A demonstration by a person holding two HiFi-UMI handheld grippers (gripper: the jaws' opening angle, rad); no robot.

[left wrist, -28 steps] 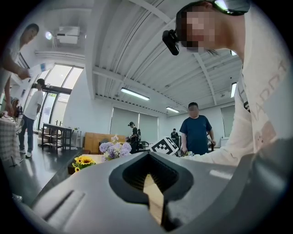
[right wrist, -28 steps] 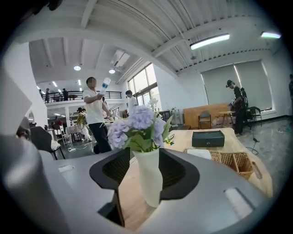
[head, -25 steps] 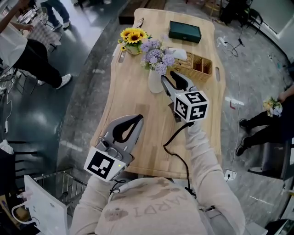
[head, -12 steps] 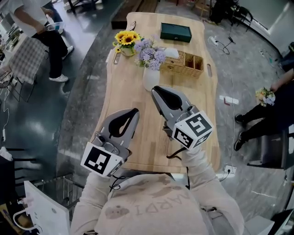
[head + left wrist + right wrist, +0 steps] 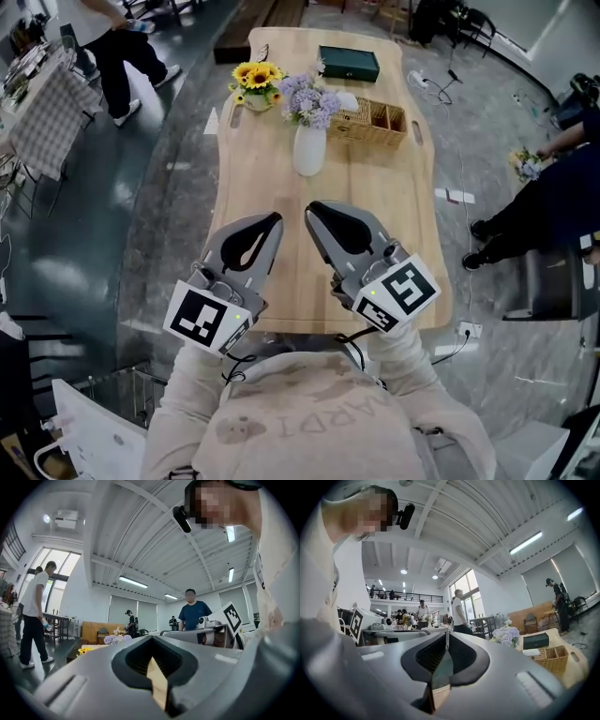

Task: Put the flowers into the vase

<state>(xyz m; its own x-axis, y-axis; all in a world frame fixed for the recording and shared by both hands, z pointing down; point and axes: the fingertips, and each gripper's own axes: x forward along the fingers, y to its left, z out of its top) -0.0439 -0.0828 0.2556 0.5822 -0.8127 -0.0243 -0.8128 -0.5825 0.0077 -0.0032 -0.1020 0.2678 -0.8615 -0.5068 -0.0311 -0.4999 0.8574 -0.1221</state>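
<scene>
Head view: left gripper [image 5: 270,223] and right gripper [image 5: 314,208] hang over the near end of the table [image 5: 412,206]. Flowers [image 5: 312,98] sit in the vase [image 5: 309,152], well beyond them. The sweater print is too faint to read.
Left gripper view: jaws touching, empty.
Right gripper view: jaws have just been closing, tips together, nothing between. The vase is hidden behind the gripper.
</scene>
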